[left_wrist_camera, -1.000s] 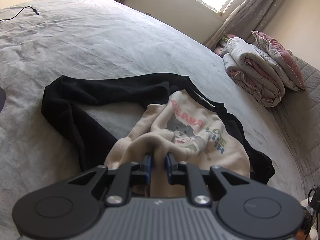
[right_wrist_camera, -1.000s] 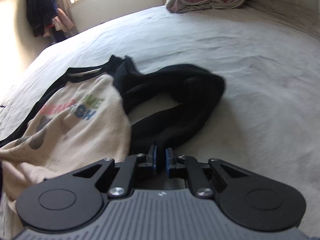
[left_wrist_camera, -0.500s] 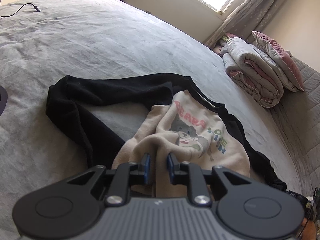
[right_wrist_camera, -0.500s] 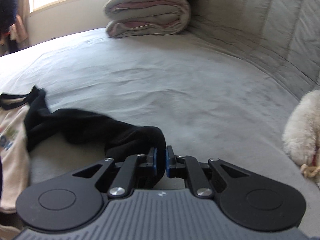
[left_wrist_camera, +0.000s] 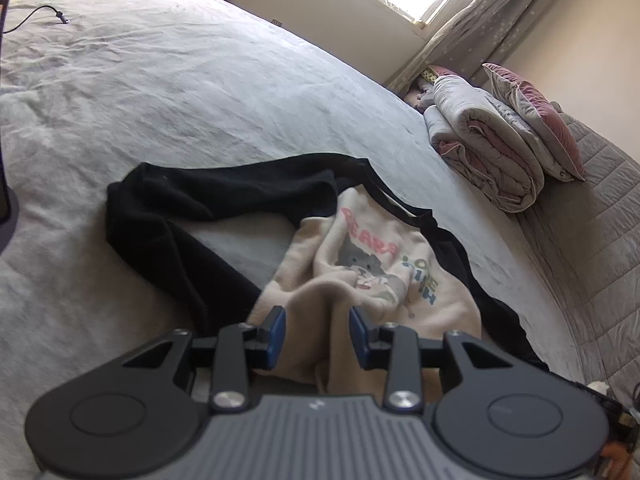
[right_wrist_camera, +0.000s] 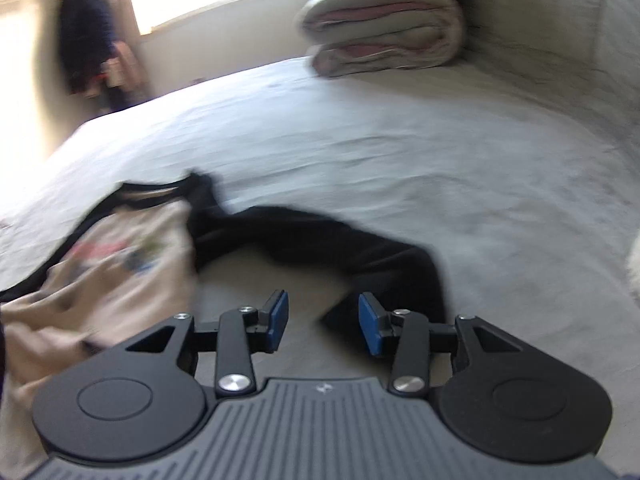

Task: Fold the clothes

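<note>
A cream sweatshirt (left_wrist_camera: 384, 276) with black sleeves and a cartoon bear print lies crumpled on the grey bed (left_wrist_camera: 200, 100). Its left black sleeve (left_wrist_camera: 192, 208) bends in a loop on the bed. My left gripper (left_wrist_camera: 317, 334) is open, and a bunched fold of the cream hem sits loose between its blue pads. In the right wrist view the same sweatshirt (right_wrist_camera: 100, 276) is blurred at the left. The right black sleeve (right_wrist_camera: 340, 248) stretches toward my right gripper (right_wrist_camera: 323, 322), which is open just short of the cuff end.
A rolled grey and pink quilt (left_wrist_camera: 488, 152) and a pink pillow (left_wrist_camera: 532, 108) are stacked at the bed's head by the padded headboard (left_wrist_camera: 592, 240). A black cable (left_wrist_camera: 40, 14) lies at the far left. Something white and fluffy (right_wrist_camera: 634, 268) shows at the right edge.
Both grippers have opened: the left let go of the cream hem, the right released the black sleeve cuff. The right view swung back left and is blurred with motion.
</note>
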Tool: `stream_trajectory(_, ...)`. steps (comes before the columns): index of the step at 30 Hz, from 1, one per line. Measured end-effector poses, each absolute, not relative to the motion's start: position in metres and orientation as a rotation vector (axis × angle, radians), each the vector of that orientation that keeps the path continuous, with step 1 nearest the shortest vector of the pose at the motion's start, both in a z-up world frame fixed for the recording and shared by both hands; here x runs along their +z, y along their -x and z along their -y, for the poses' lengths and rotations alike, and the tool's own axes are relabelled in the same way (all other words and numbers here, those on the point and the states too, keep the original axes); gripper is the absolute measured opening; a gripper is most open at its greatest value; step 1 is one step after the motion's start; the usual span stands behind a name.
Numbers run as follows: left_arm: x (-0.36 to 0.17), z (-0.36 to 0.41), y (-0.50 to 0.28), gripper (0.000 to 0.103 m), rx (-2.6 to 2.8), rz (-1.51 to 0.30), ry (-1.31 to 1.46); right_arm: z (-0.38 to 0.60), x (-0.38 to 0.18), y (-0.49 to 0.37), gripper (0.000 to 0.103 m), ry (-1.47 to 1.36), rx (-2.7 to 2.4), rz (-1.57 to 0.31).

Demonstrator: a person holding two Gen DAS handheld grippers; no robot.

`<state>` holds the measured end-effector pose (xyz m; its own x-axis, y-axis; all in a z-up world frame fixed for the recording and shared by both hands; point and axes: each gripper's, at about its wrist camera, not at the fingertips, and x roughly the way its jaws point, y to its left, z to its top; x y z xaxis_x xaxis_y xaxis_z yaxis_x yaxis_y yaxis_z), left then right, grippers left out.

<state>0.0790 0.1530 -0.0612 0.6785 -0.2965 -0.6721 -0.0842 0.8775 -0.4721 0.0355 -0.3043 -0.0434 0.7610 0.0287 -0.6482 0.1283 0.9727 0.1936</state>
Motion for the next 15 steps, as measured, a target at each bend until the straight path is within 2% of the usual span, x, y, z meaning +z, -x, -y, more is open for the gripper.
stream_trajectory(4, -0.065, -0.163, -0.079, 0.035, -0.101, -0.841, 0.503, 0.272, -0.043, -0.029, 0.055, -0.207, 0.131, -0.756)
stream_trajectory(15, -0.091, -0.179, -0.094, 0.031, 0.045, -0.883, 0.532, 0.203, -0.062, -0.034, 0.058, -0.100, 0.392, -0.860)
